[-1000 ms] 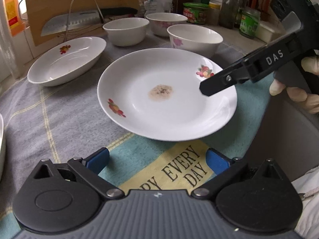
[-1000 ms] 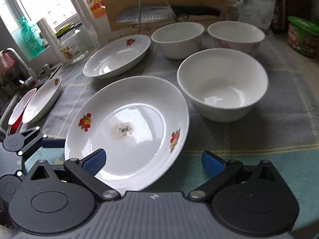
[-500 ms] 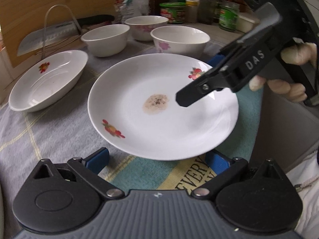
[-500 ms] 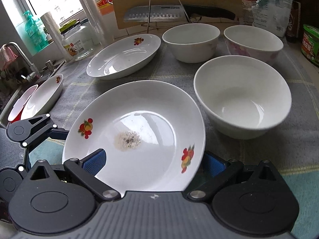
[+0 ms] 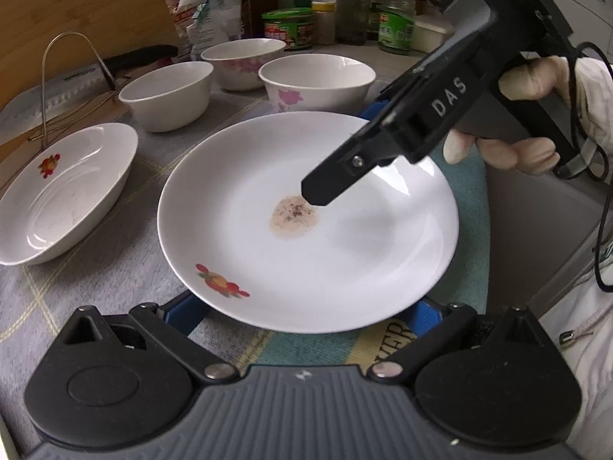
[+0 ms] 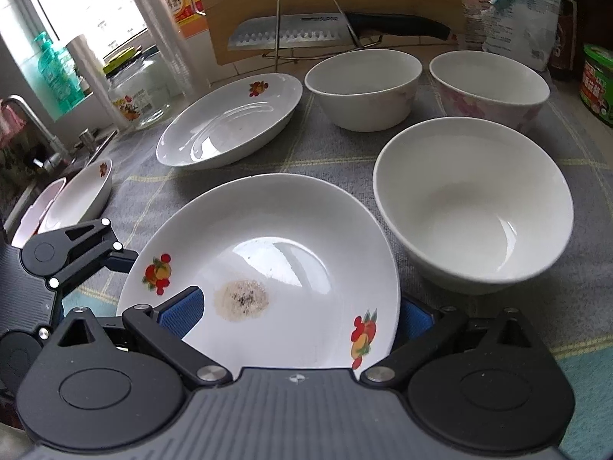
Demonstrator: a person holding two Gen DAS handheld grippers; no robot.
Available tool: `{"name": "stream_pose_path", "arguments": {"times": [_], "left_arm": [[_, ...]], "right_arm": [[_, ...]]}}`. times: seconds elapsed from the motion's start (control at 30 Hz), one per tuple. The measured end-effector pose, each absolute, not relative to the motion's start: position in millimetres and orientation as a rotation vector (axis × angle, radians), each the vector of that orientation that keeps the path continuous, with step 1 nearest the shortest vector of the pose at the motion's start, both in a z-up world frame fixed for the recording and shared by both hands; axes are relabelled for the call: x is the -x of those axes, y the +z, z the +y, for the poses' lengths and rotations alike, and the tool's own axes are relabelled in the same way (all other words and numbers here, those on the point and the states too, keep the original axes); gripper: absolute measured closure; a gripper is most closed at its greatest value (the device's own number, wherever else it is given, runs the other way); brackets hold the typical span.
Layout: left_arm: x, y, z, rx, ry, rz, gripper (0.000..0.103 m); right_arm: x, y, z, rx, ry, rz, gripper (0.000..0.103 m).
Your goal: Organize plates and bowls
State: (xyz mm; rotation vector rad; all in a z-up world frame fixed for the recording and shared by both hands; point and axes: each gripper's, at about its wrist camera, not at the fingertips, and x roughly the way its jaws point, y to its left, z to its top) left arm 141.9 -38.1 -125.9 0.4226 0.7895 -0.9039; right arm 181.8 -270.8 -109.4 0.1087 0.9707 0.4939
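A white plate (image 5: pixel 345 237) with fruit prints and a brownish speckled stain at its centre sits on a grey checked cloth (image 5: pixel 95 280) covering the desk; the left tool (image 5: pixel 302 312) is spread wide, its blue pads under the plate's near rim, gripping nothing; the right tool (image 6: pixel 295 310) is likewise wide open, one finger above the plate, the other beyond its rim; just beside the plate stands a white bowl (image 6: pixel 475 207); farther back, two more bowls (image 6: pixel 364 88) and an oval dish (image 6: pixel 230 122).
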Motion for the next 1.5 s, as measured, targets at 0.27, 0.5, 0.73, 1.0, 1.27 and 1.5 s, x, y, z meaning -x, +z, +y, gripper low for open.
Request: {"name": "stream_pose_path", "arguments": {"times": [0.27, 0.5, 0.73, 1.0, 1.27, 1.5], "left_arm": [[-144, -126, -39, -0.448, -0.937, 0.772, 0.000], [-146, -126, -39, -0.459, -0.953, 0.762, 0.000], [-146, -125, -38, -0.482, -0.965, 0.747, 0.000], [-147, -126, -36, -0.483, -0.979, 0.736, 0.000], [-147, -125, -36, -0.492, -0.981, 0.727, 0.000], [-146, -125, -36, -0.493, -0.985, 0.725, 0.000]], "right_arm": [[-183, -109, -268, -0.094, 0.506, 0.976, 0.000], [-190, -107, -274, -0.172, 0.530, 1.008, 0.000], [-197, -106, -274, -0.205, 0.529, 1.042, 0.000], [-198, -105, -271, -0.199, 0.513, 1.068, 0.000], [-199, -104, -271, -0.209, 0.517, 1.099, 0.000], [-199, -105, -271, -0.218, 0.524, 1.110, 0.000]]}}
